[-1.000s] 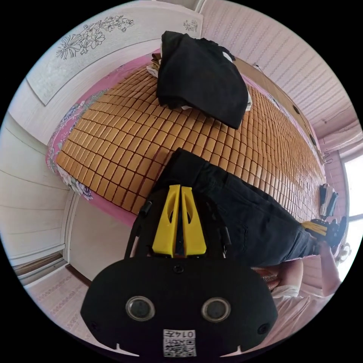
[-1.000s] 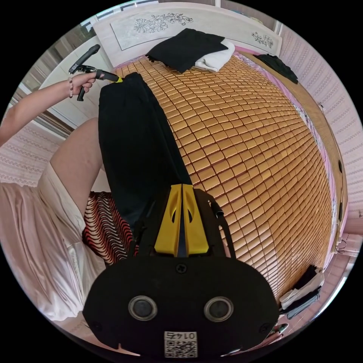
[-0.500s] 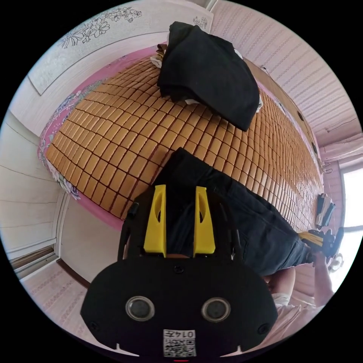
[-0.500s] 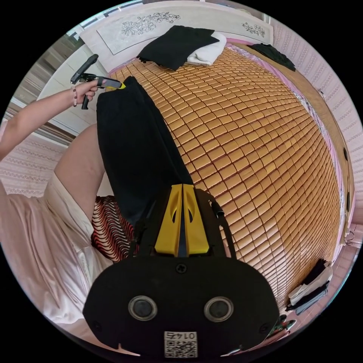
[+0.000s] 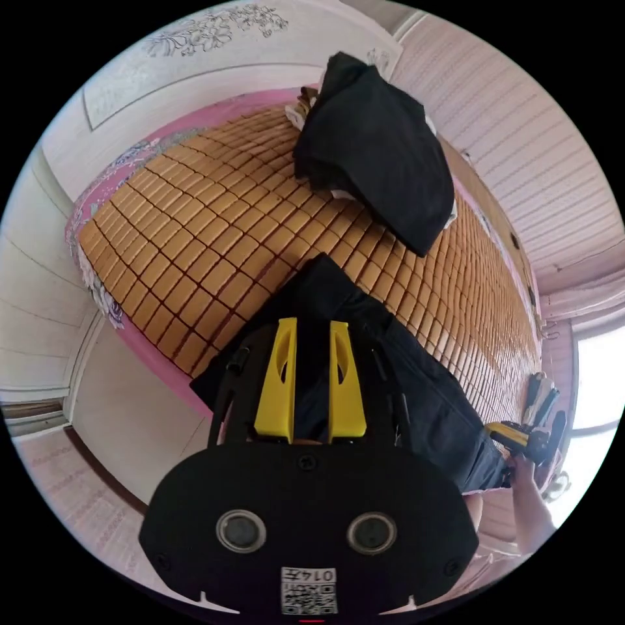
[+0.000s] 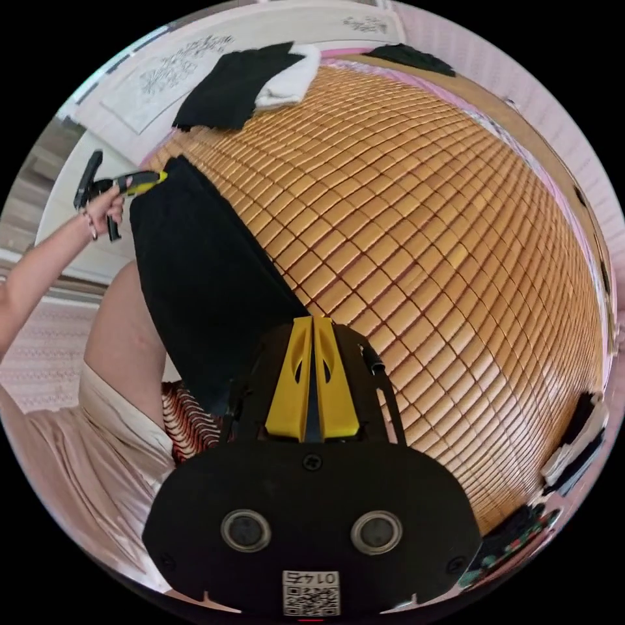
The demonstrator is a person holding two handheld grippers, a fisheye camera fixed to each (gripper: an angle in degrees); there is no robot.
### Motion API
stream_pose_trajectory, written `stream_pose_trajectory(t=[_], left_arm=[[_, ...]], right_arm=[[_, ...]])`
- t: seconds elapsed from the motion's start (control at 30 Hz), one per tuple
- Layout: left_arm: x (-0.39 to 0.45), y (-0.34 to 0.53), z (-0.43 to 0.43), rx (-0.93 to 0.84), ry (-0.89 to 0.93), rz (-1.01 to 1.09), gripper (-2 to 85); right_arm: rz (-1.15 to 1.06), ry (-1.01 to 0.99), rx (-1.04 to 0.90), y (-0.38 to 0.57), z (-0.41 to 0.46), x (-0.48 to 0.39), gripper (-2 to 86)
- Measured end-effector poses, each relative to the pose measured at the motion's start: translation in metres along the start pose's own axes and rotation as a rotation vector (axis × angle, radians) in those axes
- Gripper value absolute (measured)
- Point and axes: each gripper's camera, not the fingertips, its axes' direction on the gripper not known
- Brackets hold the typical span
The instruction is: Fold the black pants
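The black pants (image 5: 416, 390) lie stretched along the near edge of the bed (image 6: 443, 215), on its tiled bamboo mat (image 5: 215, 228), one end hanging slightly over the side. In the left gripper view the left gripper (image 5: 311, 377) has its yellow jaws spread, with the dark cloth of one end of the pants showing between them; whether the jaws touch it cannot be told. In the right gripper view the right gripper (image 6: 311, 381) has its jaws pressed together on the other end of the pants, which run from it toward 10 o'clock to the left gripper in a person's hand (image 6: 104, 205). A stack of folded black and white clothes (image 6: 250, 78) sits at 12 o'clock near the headboard (image 5: 215, 71). More clothes (image 6: 576, 443) lie at 4 o'clock. The printed code labels on the gripper bodies are not read.
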Motion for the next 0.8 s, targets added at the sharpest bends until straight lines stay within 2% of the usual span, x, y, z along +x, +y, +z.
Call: stream_pose_trajectory(t=[0.1, 0.2, 0.27, 0.3, 0.37, 0.4, 0.47, 0.57, 0.63, 0.7, 0.8], left_arm=[[-0.003, 0.004, -0.001, 0.017, 0.042, -0.029, 8.0], [0.0, 0.01, -0.022, 0.061, 0.036, 0.021, 7.3], [0.005, 0.021, -0.044, 0.13, 0.004, 0.085, 7.3], [0.011, 0.03, -0.058, 0.158, -0.031, 0.134, 7.1], [0.024, 0.046, -0.075, 0.186, -0.041, 0.186, 6.7], [0.034, 0.057, -0.083, 0.195, 0.001, 0.212, 6.4], [0.053, 0.076, -0.085, 0.192, 0.101, 0.251, 6.2], [0.101, 0.109, -0.062, 0.1, 0.238, 0.318, 5.7], [0.145, 0.137, -0.031, -0.027, 0.362, 0.374, 5.4], [0.175, 0.157, -0.009, -0.101, 0.406, 0.398, 5.2], [0.224, 0.192, 0.017, -0.191, 0.423, 0.473, 5.2]], right_arm=[[0.146, 0.004, 0.124, 0.059, -0.028, 0.017, -0.3], [0.416, 0.063, 0.169, 0.154, -0.044, 0.051, 1.3], [0.762, 0.128, 0.223, 0.256, -0.052, 0.083, 3.1], [0.846, 0.125, 0.241, 0.282, -0.053, 0.09, 3.8], [1.167, 0.033, 0.308, 0.381, -0.046, 0.115, 8.3], [1.245, 0.0, 0.334, 0.403, -0.043, 0.119, 8.9], [1.488, -0.083, 0.537, 0.473, -0.036, 0.121, 10.6], [1.608, -0.15, 0.731, 0.512, -0.026, 0.122, 11.3], [1.655, -0.172, 0.703, 0.518, -0.015, 0.129, 10.0], [1.709, -0.219, 0.678, 0.518, -0.005, 0.134, 7.5], [1.616, -0.26, 0.772, 0.508, -0.021, 0.133, 4.1]])
